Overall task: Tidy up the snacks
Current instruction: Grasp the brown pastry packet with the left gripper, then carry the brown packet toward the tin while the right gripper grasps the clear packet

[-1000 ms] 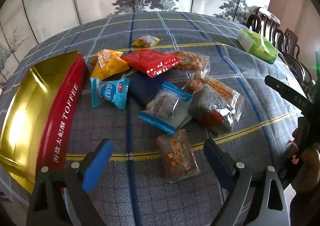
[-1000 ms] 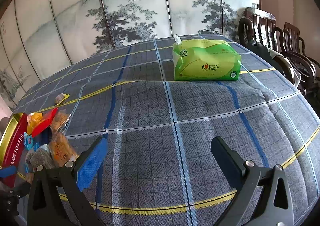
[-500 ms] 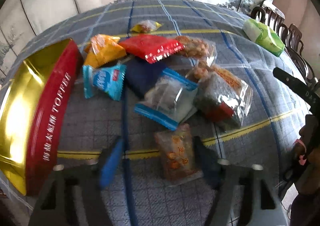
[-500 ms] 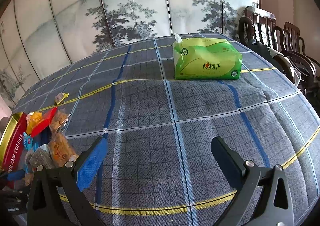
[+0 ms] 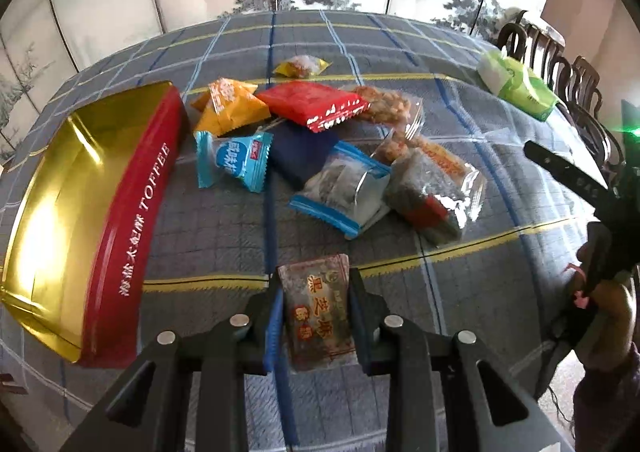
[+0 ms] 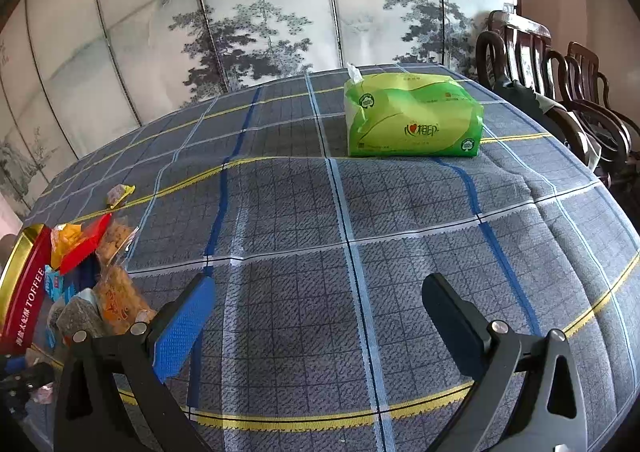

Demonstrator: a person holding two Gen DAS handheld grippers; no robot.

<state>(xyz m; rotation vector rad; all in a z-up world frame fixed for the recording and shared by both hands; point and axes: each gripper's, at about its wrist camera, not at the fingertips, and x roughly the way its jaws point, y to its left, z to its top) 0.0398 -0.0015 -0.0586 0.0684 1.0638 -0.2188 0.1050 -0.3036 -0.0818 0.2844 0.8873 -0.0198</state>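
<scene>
In the left wrist view my left gripper (image 5: 314,306) is shut on a brown sesame-bar packet (image 5: 316,312), its pads pressing both long edges. Beyond it lies a heap of snacks: a blue-edged clear pack (image 5: 344,192), a dark cake pack (image 5: 430,196), a light-blue candy (image 5: 232,162), an orange pouch (image 5: 228,106), a red packet (image 5: 312,102) and a small yellow candy (image 5: 302,66). The red and gold toffee tin (image 5: 136,220) stands open at the left. In the right wrist view my right gripper (image 6: 316,316) is open over bare cloth, holding nothing.
A green tissue pack (image 6: 412,116) sits on the far right of the checked tablecloth (image 6: 400,212). Dark wooden chairs (image 6: 560,84) stand past the table's right edge, and a painted screen (image 6: 260,12) stands behind. The snack heap (image 6: 100,276) and the tin (image 6: 24,292) lie left of the right gripper.
The left gripper went from wide open to shut on the sesame-bar packet lying between its fingers, and the view tipped a little further over the table. The right gripper has not moved.
</scene>
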